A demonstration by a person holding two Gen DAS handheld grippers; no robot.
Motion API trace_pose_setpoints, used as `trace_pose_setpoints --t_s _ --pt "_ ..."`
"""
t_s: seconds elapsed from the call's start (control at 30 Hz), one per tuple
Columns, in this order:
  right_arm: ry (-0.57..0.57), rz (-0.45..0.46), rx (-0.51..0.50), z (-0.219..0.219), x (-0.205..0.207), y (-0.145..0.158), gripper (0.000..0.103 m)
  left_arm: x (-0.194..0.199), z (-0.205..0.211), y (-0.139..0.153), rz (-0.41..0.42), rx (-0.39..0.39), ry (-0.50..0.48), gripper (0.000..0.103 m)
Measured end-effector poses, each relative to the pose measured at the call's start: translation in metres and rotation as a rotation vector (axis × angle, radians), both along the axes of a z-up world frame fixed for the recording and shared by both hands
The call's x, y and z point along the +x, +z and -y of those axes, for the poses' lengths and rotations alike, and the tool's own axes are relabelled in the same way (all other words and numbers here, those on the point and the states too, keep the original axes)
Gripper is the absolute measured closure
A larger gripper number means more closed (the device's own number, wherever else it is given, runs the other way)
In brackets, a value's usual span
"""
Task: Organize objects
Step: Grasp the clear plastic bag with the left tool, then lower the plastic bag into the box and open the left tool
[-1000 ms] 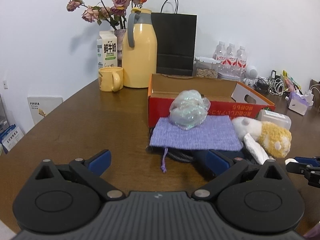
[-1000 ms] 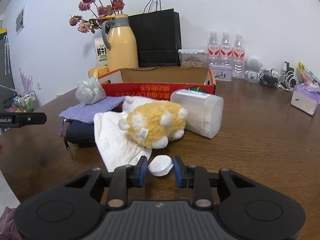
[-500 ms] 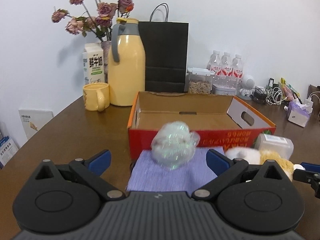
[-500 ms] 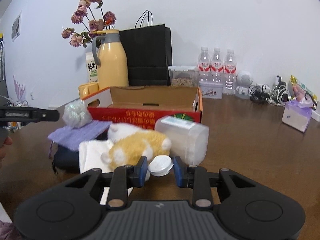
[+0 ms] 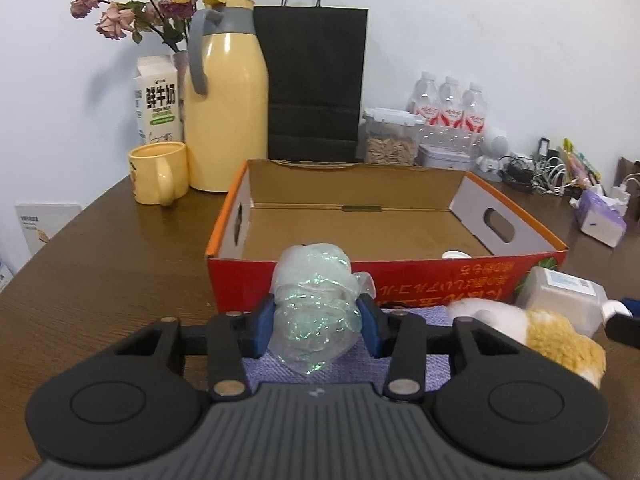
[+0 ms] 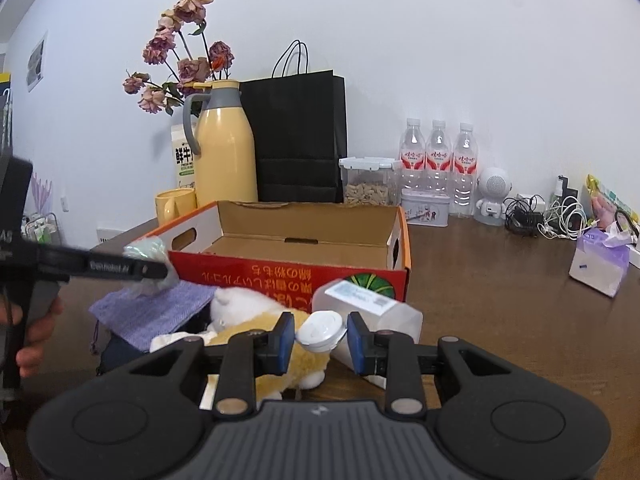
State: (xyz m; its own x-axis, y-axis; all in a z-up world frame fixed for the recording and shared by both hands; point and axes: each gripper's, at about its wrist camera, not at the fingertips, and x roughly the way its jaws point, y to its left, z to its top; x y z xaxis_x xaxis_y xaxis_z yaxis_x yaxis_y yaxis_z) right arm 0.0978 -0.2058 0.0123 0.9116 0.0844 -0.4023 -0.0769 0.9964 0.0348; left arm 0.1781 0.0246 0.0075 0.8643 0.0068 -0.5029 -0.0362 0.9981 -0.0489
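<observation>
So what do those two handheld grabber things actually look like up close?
Both match: the left gripper and right gripper are matte black plastic with a ribbed grey front deck, two round black discs, silver pivot bolts and blue finger pads. Seen from the right wrist, the left one's finger carries small white lettering.

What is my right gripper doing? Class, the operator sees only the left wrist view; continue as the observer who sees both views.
Observer: The right gripper has its jaws shut on a white cap.
Operator: What lies behind it?
Observer: A clear container on its side, in front of the red box.
Operator: Anything under the purple cloth?
Observer: A dark pouch.
</observation>
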Motion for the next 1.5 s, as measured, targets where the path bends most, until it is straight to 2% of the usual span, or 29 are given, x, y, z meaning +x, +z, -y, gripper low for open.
trace_pose_setpoints --t_s 0.3,0.6,0.7,0.77,0.93,1.03,1.27,1.37,1.47,1.5 --pt "0.007 0.039 0.005 0.001 0.021 0.012 0.076 -0.009 0.004 0.024 0.115 -0.015 -0.013 0.065" --pt "-0.008 0.072 0.008 0.001 0.085 0.036 0.076 0.031 0.025 0.048 0.164 -0.041 -0.015 0.065" --pt "-0.033 0.037 0.029 0.006 0.122 0.039 0.076 0.057 0.035 0.045 0.14 -0.048 0.006 0.065" --pt "-0.074 -0.018 0.036 0.008 0.15 0.036 0.076 0.079 0.041 0.041 0.105 -0.051 0.042 0.065" --pt "-0.152 -0.147 0.063 0.011 0.199 0.012 0.076 0.12 0.045 0.018 -0.036 -0.053 0.11 0.065" --pt "-0.161 -0.192 0.026 0.009 0.202 -0.001 0.076 0.124 0.042 0.007 -0.083 -0.042 0.103 0.065" --pt "-0.161 -0.207 -0.002 0.007 0.198 -0.009 0.075 0.122 0.041 -0.003 -0.118 -0.037 0.092 0.064" --pt "-0.158 -0.204 0.003 0.007 0.197 -0.009 0.074 0.118 0.039 -0.002 -0.095 -0.047 0.084 0.057" --pt "-0.146 -0.201 0.007 0.007 0.195 -0.008 0.065 0.112 0.039 0.001 -0.068 -0.049 0.088 0.051" --pt "-0.144 -0.198 0.005 0.007 0.193 -0.008 0.058 0.111 0.039 0.002 -0.06 -0.05 0.086 0.048"
